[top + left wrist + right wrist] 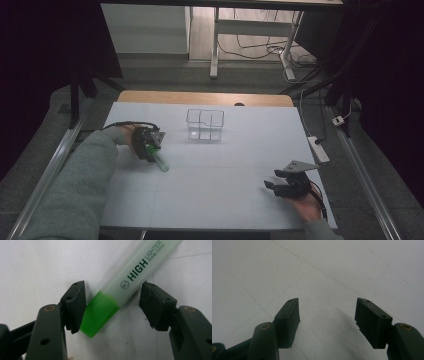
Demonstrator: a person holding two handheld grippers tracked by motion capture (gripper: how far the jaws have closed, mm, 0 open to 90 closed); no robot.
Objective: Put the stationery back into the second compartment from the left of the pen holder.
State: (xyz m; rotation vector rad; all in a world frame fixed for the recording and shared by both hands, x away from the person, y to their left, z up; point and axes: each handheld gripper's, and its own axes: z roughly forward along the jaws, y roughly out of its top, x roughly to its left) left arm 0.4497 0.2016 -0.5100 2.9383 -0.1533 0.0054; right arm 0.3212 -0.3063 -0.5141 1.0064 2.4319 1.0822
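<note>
Highlighter [117, 292] lies flat on the white tabletop [225, 175] toward its left edge, its green cap between the jaws of the left gripper [113, 305] — one pad touches it, the other stands clear. Right gripper [327, 322], near the right front corner, is spread over bare surface.

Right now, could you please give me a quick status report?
Left gripper astride highlighter, one finger touching its cap, not clamped. Right gripper open, idle. Clear organizer beyond; nothing between.
</note>
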